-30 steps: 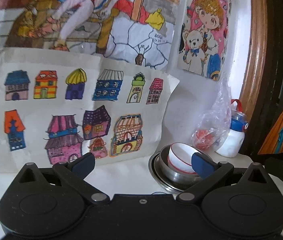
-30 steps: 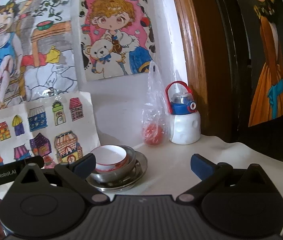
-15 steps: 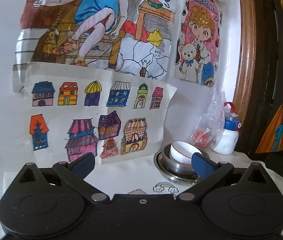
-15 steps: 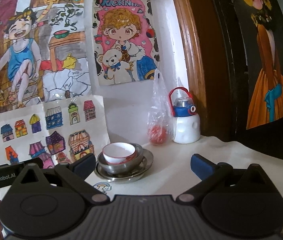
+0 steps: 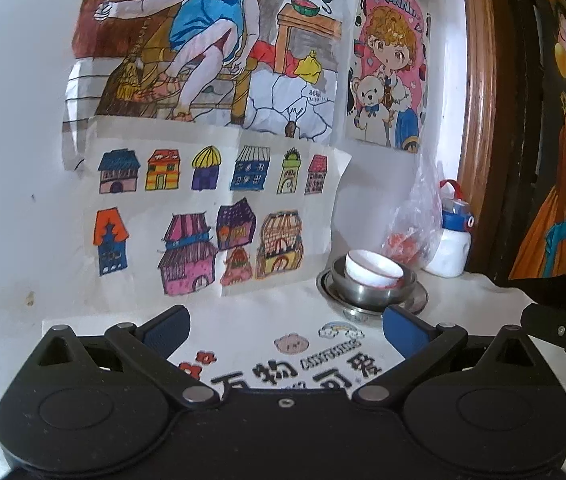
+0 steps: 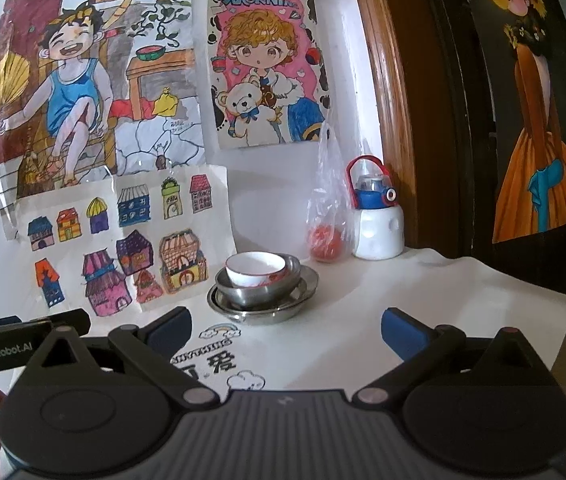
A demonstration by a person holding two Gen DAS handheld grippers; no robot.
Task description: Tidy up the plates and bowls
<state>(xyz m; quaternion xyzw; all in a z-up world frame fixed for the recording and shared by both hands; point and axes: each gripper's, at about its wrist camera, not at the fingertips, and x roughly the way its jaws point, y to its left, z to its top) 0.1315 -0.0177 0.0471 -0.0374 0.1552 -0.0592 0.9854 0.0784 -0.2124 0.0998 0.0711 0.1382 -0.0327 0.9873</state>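
Note:
A white bowl with a red rim [image 6: 255, 268] sits tilted inside a steel bowl [image 6: 259, 290], which rests on a steel plate [image 6: 307, 286] on the white tablecloth near the wall. The same stack shows in the left wrist view: white bowl [image 5: 372, 269], steel bowl [image 5: 375, 294], plate [image 5: 417, 299]. My left gripper [image 5: 286, 327] is open and empty, well in front of the stack and to its left. My right gripper [image 6: 286, 330] is open and empty, in front of the stack.
A white and blue bottle with a red handle [image 6: 377, 220] and a clear bag with something red in it [image 6: 329, 220] stand behind the stack by the wooden door frame [image 6: 387, 100]. Drawings cover the wall [image 6: 123, 120]. The table edge [image 6: 523, 284] runs at the right.
Both grippers have drawn back from the stack and risen; it looks smaller and farther away, and printed tablecloth now shows between the fingers. The bowls and plate have not moved.

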